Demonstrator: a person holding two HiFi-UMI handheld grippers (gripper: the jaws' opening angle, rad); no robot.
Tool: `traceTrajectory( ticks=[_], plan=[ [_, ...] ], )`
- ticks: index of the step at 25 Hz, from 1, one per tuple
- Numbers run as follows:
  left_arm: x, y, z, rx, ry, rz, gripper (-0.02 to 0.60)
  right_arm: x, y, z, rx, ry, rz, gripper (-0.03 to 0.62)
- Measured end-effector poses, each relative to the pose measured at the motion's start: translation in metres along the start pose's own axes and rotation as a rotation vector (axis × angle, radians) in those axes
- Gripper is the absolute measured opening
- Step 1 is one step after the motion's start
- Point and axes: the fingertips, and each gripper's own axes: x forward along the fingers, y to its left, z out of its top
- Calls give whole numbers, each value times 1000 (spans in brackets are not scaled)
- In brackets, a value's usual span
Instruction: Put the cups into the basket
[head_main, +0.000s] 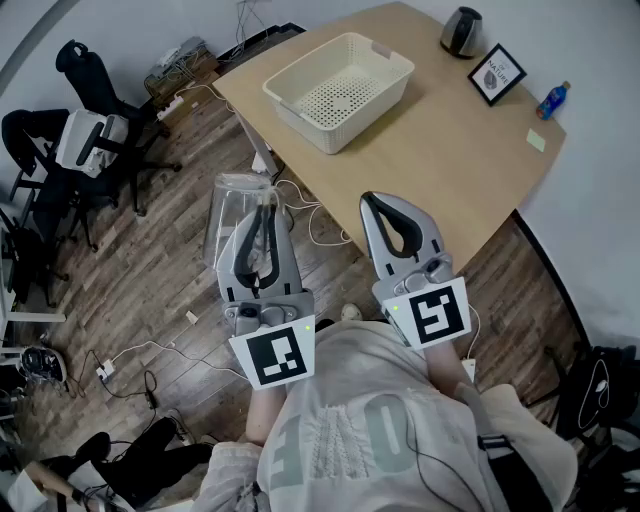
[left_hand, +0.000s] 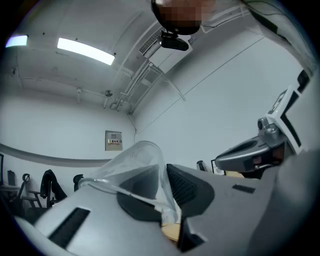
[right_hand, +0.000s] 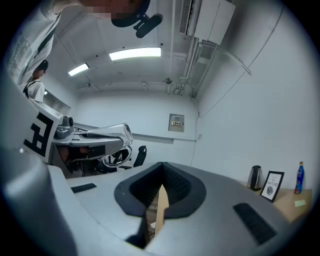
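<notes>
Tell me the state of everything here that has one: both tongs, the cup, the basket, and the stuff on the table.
left tongs: shut on the clear cup's wall
clear cup: empty, held in the air, tilted
right tongs: shut, holding nothing
basket: empty, sitting on the table
blue bottle: standing upright
picture frame: propped upright
kettle: upright, lid down

Cream basket (head_main: 298, 118); clear cup (head_main: 228, 215).
</notes>
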Motion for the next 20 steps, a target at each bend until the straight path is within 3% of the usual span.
traceTrajectory(
  ticks=[11, 20],
  plan=[
    [0, -2, 1, -2, 1, -3, 46, 3, 8, 7, -42, -18, 35, -2],
    [3, 0, -7, 15, 8, 27, 46, 7, 7, -3, -13, -42, 93, -2]
  ],
)
